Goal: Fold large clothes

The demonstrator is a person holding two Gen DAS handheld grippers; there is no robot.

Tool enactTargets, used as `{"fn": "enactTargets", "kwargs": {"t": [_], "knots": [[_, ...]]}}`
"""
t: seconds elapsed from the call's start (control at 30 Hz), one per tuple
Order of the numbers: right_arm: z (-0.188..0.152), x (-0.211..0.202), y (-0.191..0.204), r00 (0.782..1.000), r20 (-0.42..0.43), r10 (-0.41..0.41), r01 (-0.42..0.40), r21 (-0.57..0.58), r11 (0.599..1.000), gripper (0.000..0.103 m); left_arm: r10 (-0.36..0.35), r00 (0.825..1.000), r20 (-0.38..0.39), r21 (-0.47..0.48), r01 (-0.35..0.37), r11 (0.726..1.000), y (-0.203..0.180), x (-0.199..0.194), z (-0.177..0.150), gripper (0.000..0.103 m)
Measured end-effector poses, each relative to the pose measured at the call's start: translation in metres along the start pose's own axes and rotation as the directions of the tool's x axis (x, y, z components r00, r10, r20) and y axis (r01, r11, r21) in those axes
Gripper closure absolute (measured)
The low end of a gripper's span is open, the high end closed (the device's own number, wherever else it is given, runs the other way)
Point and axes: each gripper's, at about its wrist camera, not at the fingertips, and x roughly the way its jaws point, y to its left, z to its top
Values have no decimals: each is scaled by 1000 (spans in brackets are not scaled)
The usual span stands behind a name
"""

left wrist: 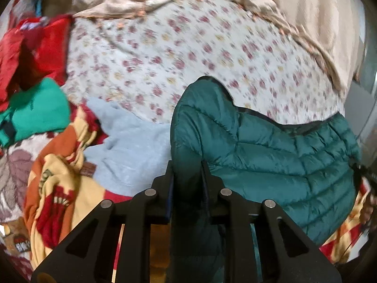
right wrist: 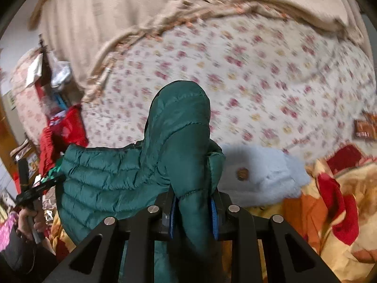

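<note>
A dark teal quilted puffer jacket (left wrist: pixel 271 155) hangs stretched between my two grippers above a bed. In the left wrist view, my left gripper (left wrist: pixel 187 169) is shut on a bunched edge of the jacket, which puffs up past the fingers. In the right wrist view, my right gripper (right wrist: pixel 193 195) is shut on another fold of the jacket (right wrist: pixel 106 176), pinched between the blue pads (right wrist: pixel 214 214). The jacket's body spans left toward the other gripper (right wrist: pixel 35 188), held by a person's hand (right wrist: pixel 30 221).
A floral bedsheet (left wrist: pixel 176 59) covers the bed, with a beige fringed blanket (left wrist: pixel 306 11) beyond it. A light blue fleece garment (right wrist: pixel 259 176) and a yellow, orange and red blanket (right wrist: pixel 329 200) lie below. Red (left wrist: pixel 35 47) and green (left wrist: pixel 40 110) clothes are piled at the left.
</note>
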Motion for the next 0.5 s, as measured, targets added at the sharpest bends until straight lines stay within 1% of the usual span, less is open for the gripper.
{"fn": "enactTargets", "kwargs": {"t": [0.03,0.1,0.13,0.17,0.2,0.23,0.27,0.3,0.37,0.4,0.43,0.47,0.5], "knots": [[-1,7,-9,1000,-22,-3,3,17,1000,82,18,1000,4,41,-18,999,-10,7,-2,88],[-8,28,-26,996,-85,-4,7,46,999,82,62,998,-3,88,-61,994,-20,23,-6,88],[-12,38,-34,993,-122,-4,12,61,998,81,89,996,-22,111,-86,990,-24,35,-10,88],[-19,52,-46,985,-174,-10,28,103,994,79,113,993,-41,127,-107,986,-25,44,-13,87],[-23,61,-54,978,-205,-19,48,140,989,74,152,986,-61,132,-143,981,-24,54,-18,85],[-27,67,-63,973,-231,-21,64,178,982,72,173,981,-89,117,-162,980,-20,63,-21,81],[-30,71,-73,969,-248,-15,73,226,971,69,176,978,-114,99,-165,981,-15,67,-23,75],[-30,71,-79,969,-248,-15,79,250,965,66,172,975,-141,70,-163,984,-9,70,-24,72],[-26,63,-83,974,-223,-39,102,281,954,61,167,974,-152,22,-166,986,1,69,-22,53],[-24,55,-82,978,-198,-64,120,282,952,60,165,976,-141,-10,-168,986,7,64,-19,49],[-20,47,-81,982,-164,-94,138,280,950,60,167,978,-129,-33,-173,984,11,61,-17,43],[-16,36,-79,986,-115,-123,151,280,948,59,178,977,-115,-62,-186,981,18,56,-15,39],[-12,25,-78,986,-66,-150,163,286,944,56,187,976,-108,-81,-196,977,22,53,-14,38]]}}
